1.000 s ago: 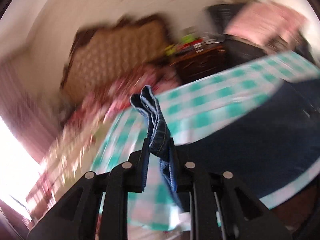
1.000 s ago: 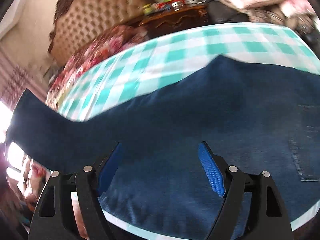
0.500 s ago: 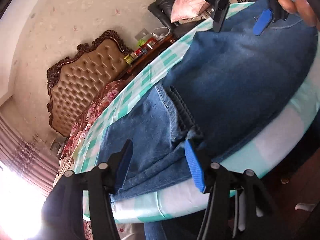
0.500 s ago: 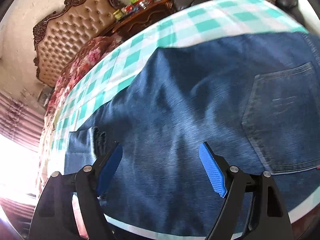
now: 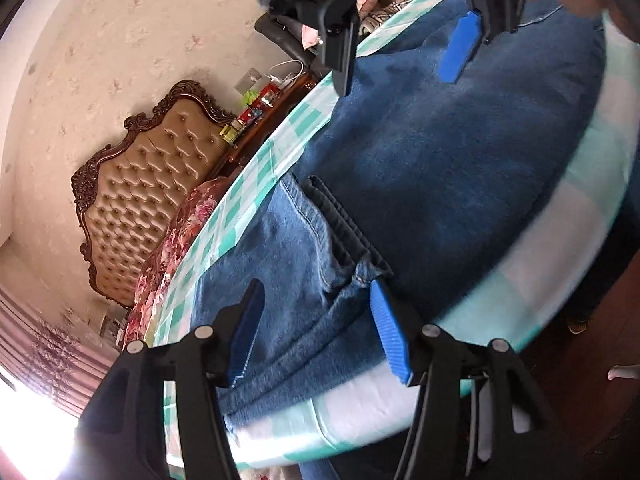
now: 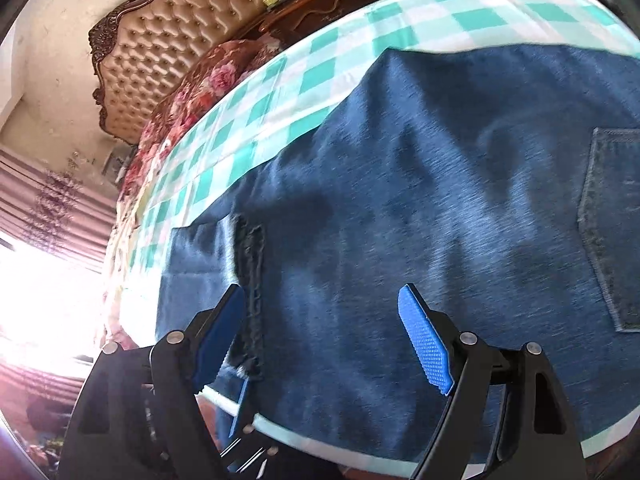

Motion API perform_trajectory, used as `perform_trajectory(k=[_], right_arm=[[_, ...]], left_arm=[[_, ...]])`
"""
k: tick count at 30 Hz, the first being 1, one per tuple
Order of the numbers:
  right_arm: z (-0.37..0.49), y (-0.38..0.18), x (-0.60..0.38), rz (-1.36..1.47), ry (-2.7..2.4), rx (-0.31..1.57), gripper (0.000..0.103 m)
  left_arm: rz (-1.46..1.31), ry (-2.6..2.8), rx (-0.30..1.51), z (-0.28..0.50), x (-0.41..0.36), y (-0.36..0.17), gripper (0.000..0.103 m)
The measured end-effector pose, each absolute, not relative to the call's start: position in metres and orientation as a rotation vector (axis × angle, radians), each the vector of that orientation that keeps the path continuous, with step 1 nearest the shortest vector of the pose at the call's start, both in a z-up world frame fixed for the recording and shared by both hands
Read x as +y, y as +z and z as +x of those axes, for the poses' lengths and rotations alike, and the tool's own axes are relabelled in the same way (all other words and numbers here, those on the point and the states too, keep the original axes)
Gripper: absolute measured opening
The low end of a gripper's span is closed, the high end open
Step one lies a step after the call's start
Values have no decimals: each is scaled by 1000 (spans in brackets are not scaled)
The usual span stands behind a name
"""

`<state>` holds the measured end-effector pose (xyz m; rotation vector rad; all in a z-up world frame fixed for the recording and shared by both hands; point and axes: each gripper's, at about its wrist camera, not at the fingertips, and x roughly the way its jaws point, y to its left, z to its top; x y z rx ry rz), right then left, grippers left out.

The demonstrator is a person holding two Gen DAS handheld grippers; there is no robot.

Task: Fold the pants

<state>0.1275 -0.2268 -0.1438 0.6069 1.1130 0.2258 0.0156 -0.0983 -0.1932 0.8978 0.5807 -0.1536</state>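
In the left wrist view, the pants [image 5: 440, 168] are seen spread on the checked table [image 5: 560, 248], their long axis running from the near left corner up to the right. The folded-back hem [image 5: 344, 236] lies just ahead of the left gripper [image 5: 316, 332], whose jaws stand apart with denim bunched between them but not pressed. The right gripper [image 5: 404, 40] is seen at the far end, above the cloth. In the right wrist view, the right gripper [image 6: 320, 336] is seen with jaws wide and nothing held, hanging over the mid-length, the pocket [image 6: 612, 224] to its right and the hem [image 6: 250, 280] to its left. The hem is judged nearer the left gripper, the waist end nearer the right.
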Motion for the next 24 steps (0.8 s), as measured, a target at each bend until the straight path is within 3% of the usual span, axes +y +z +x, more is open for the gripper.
perform_trajectory(k=[5,8,15,17,20,24], right_arm=[[127,-139,-221,625,268,1117,78],[129,-138,-219,651,291,1125,78],[130,-138,-212,662,312,1147,78],[130,-139,-212,659,309,1150,78],[131,-141,-211,659,304,1160,78],[134,-143,-210,665,306,1171,78]], left_arm=[[859,-204,588,30,-91,-189,58],[737,-364,639,33,-79,-186,19],[617,-440,639,37,-59,-183,19],[642,-458,624,36,-58,-183,24],[680,-467,593,32,-58,-181,60],[719,-542,592,35,-59,-178,60]])
